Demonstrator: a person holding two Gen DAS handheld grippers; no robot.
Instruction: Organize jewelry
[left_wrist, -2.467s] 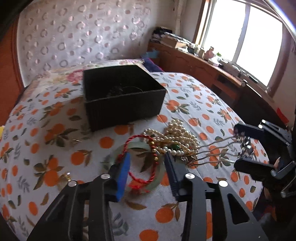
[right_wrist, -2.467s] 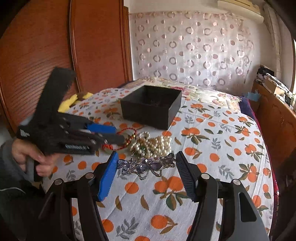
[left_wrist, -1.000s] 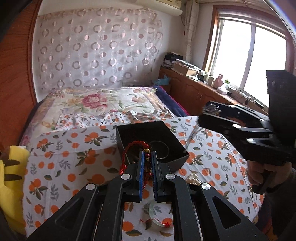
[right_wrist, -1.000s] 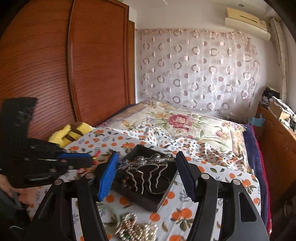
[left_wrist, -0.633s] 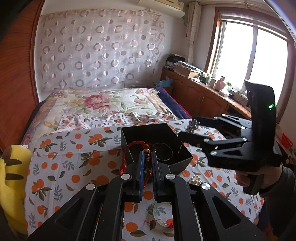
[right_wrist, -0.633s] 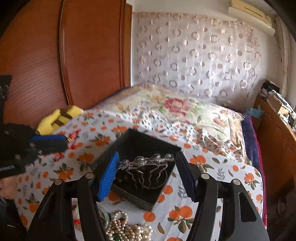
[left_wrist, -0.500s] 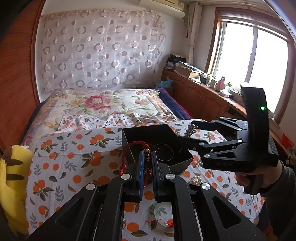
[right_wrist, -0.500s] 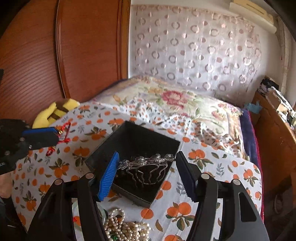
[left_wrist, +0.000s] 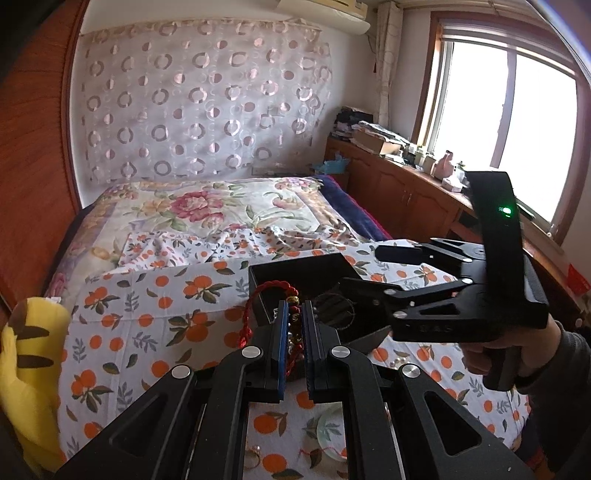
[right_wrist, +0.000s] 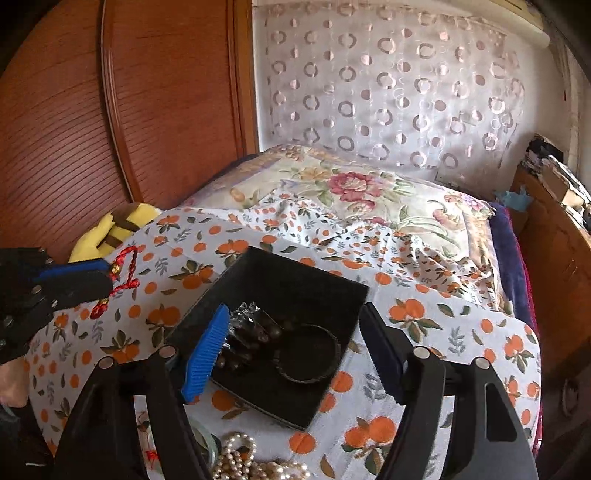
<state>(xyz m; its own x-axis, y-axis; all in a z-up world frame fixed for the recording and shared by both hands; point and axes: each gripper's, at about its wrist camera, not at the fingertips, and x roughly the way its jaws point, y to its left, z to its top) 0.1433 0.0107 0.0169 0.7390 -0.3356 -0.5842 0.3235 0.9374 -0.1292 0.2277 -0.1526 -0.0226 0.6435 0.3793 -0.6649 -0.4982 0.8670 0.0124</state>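
**Ana:** Since half a second back, the silver hair comb (right_wrist: 248, 325) is no longer bridged between the pads of the right claw (right_wrist: 291, 354). It lies inside the black box (right_wrist: 295, 280), against the blue pad, on top of some dark beads and beside a dark bangle (right_wrist: 308, 354). Its jaws have just been opening and now stand spread, nothing pinched.

**Ben:** And the other one?

**Ana:** The left claw (left_wrist: 293, 341) is pressed together on the red cord bracelet (left_wrist: 258, 299), with its gold bead just above the pads. It hangs short of the box's near wall, over the orange-print sheet (left_wrist: 155, 295) on the bed.

**Ben:** So what makes this drop clean?

**Ana:** I'd say lift the right claw straight up and away while spread, so the blue pad doesn't snag the comb's prongs. Then the left can carry the bracelet over the rim and only part once the loop is well inside.

**Ben:** Do the 2 views differ much?

**Ana:** Yes. The right wrist looks down into the box and shows its contents, plus the pearl strands (right_wrist: 258, 465) lying near its front corner. The left wrist sees the right claw from the side, with the person's hand (left_wrist: 491, 354) on its handle, and a pale jade bangle (left_wrist: 328, 428) lying on the sheet below. From there the box's inside is mostly hidden.
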